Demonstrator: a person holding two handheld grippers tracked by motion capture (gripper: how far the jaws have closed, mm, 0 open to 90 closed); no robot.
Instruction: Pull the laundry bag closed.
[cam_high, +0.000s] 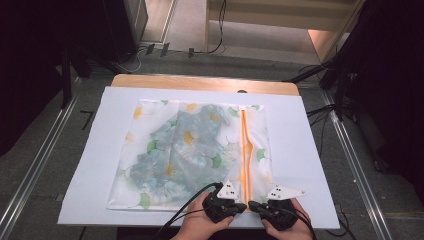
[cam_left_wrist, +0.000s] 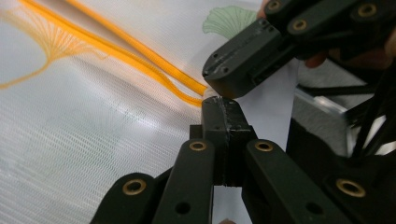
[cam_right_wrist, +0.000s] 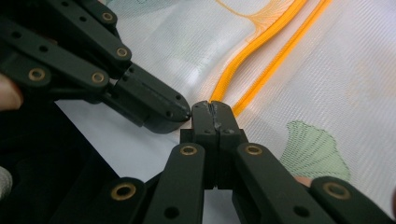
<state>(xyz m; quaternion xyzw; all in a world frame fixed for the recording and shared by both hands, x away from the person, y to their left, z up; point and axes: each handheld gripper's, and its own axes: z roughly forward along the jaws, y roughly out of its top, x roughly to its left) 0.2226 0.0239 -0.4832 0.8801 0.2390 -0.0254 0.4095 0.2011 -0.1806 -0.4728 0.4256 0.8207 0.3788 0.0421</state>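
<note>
A white mesh bag (cam_high: 137, 165) printed with green and yellow leaves lies flat on a white sheet (cam_high: 310, 150). A blue flowered garment (cam_high: 187, 145) shows through the mesh. An orange zipper (cam_high: 245, 150) runs down the bag's right side to the near edge. Both grippers meet at that near end, tip to tip. My left gripper (cam_high: 244, 206) (cam_left_wrist: 223, 103) is shut, its tips right by the zipper's end (cam_left_wrist: 196, 95). My right gripper (cam_high: 252, 205) (cam_right_wrist: 211, 107) is shut too, beside the orange zipper (cam_right_wrist: 261, 42). I see nothing pinched between either pair of jaws.
The sheet covers a wooden table (cam_high: 200, 81). Stands and cables (cam_high: 325, 115) crowd the floor to the right, and a metal rail (cam_high: 35, 170) runs along the left. The person's hands (cam_high: 197, 225) sit at the table's near edge.
</note>
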